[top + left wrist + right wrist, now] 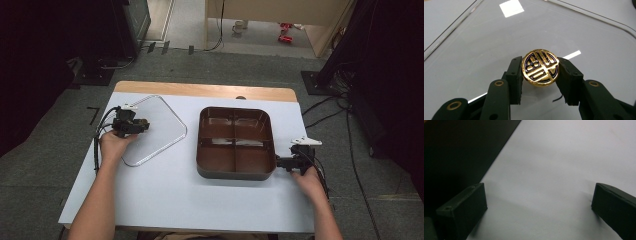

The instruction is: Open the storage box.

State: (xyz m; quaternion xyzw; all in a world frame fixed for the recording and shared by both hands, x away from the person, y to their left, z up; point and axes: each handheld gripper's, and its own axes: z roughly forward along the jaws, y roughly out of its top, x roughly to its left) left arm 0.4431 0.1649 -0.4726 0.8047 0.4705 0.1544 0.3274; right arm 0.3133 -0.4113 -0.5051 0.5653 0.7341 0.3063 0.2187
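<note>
A: What does the left gripper (pixel 540 75) have?

B: A round gold knob with a black pattern on its face (pixel 540 67). It sits right between the two black jaws, which are clamped on it from either side. The knob belongs to a clear, flat lid with rounded corners and a thin metal rim (pixel 486 45), which spreads out beneath and beyond the jaws.

A: And from above?

B: In the high view the left gripper (pixel 145 124) is over the lid (pixel 167 131), which lies flat on the pale grey table (pixel 150 195), touching it. The person's left hand (pixel 114 146) holds the gripper from behind.

A: The right gripper?

B: Its jaws stand wide apart with nothing between them; bare table (pixel 554 170) lies between and ahead of them. A dark surface runs past the outside of the left-hand jaw in the right gripper view, though I can't tell for certain what it is. In the high view the right gripper (pixel 278 162) sits just beside the near right corner of a dark brown, square plastic tray split into four compartments (pixel 235 174). Whether they touch, I cannot tell.

A: And the tray and lid?

B: Side by side on the table, apart.
</note>
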